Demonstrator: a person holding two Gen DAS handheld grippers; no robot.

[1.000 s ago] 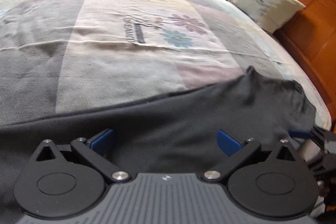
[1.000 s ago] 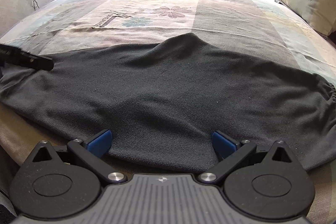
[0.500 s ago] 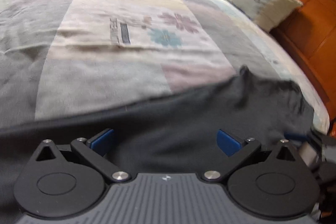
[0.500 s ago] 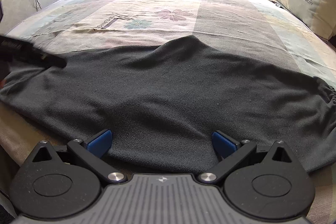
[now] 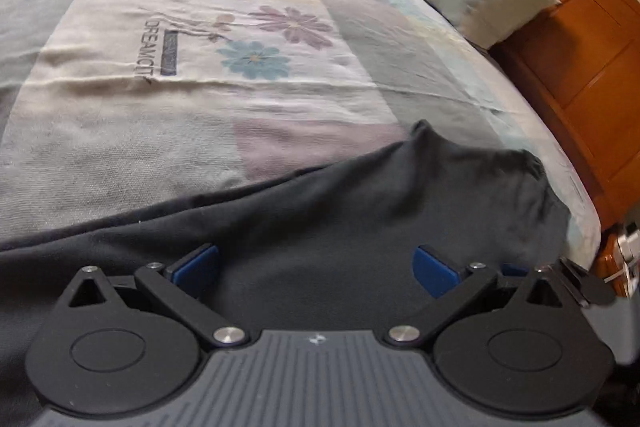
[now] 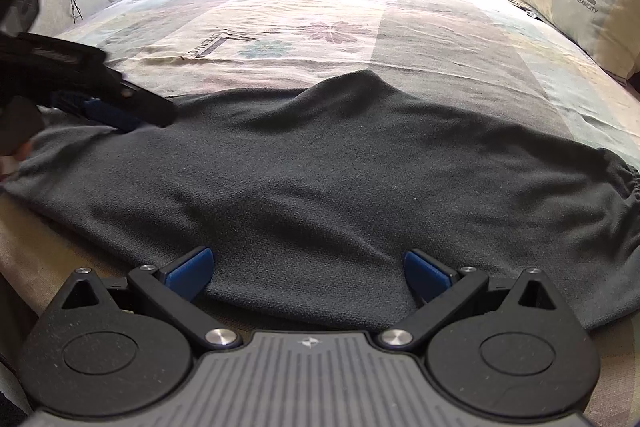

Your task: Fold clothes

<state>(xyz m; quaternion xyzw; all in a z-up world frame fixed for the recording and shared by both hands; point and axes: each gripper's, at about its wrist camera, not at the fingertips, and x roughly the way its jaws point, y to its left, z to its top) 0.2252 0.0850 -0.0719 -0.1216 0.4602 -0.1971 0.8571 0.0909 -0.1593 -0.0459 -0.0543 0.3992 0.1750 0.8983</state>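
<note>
Where it drapes the bed (image 6: 460, 39), fuzzy dark fleece garment (image 6: 340, 163) ripples.

garment (image 6: 340, 167): right end cut off by the frame edge
left gripper (image 6: 120, 107): body blurred, cropped at left
headboard (image 5: 580, 47): partly out of frame

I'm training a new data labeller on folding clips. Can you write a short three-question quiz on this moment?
1. True or false: the right gripper is shut on the dark garment.
2. On which side of the right wrist view does the left gripper appear? A) left B) right C) it is out of view
3. Fill in: the pillow leans against the wooden ____.

Key:
1. False; its jaws stand wide apart over the garment's near edge, gripping nothing.
2. A; it enters from the left above the garment.
3. Headboard.
</note>
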